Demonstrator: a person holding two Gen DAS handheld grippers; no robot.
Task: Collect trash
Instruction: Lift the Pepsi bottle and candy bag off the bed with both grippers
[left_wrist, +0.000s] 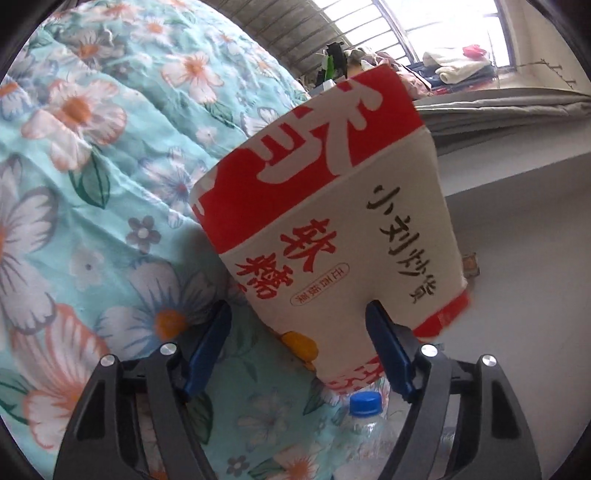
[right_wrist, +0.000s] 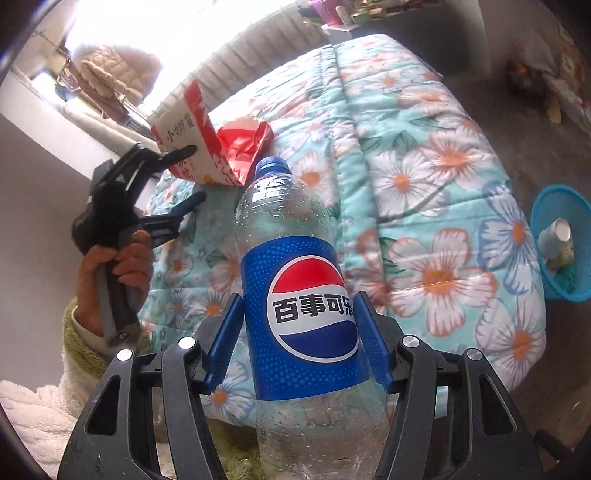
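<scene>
The right hand-held gripper (right_wrist: 299, 332) is clenched on a clear plastic cola bottle (right_wrist: 295, 295). Its two blue fingers (right_wrist: 225, 336) press against either side of the blue label, and the bottle's blue cap points away from the hand-held gripper. The bottle looks empty, with droplets inside.

The left hand-held gripper (left_wrist: 299, 347) has a red-and-white paper bag (left_wrist: 332, 206) with printed Chinese characters between its jaws. One blue finger (left_wrist: 388, 350) lies against the bag's right side; the other finger (left_wrist: 207, 347) stands apart from the bag on the left, so the jaws are not pressing on it from both sides. The bag rises up and away from this hand-held gripper. In the right wrist view, a hand (right_wrist: 118, 266) in a green-cuffed sleeve holds the left hand-held gripper's handle.

Beneath both hand-held grippers lies a bed with a turquoise floral quilt (right_wrist: 424, 184). A crumpled red plastic bag (right_wrist: 243, 140) sits on the quilt just beyond the paper bag. Far to the right of the right hand-held gripper, on the floor beside the bed, stands a blue mesh bin (right_wrist: 546, 206) with a paper cup (right_wrist: 556, 236) inside.
</scene>
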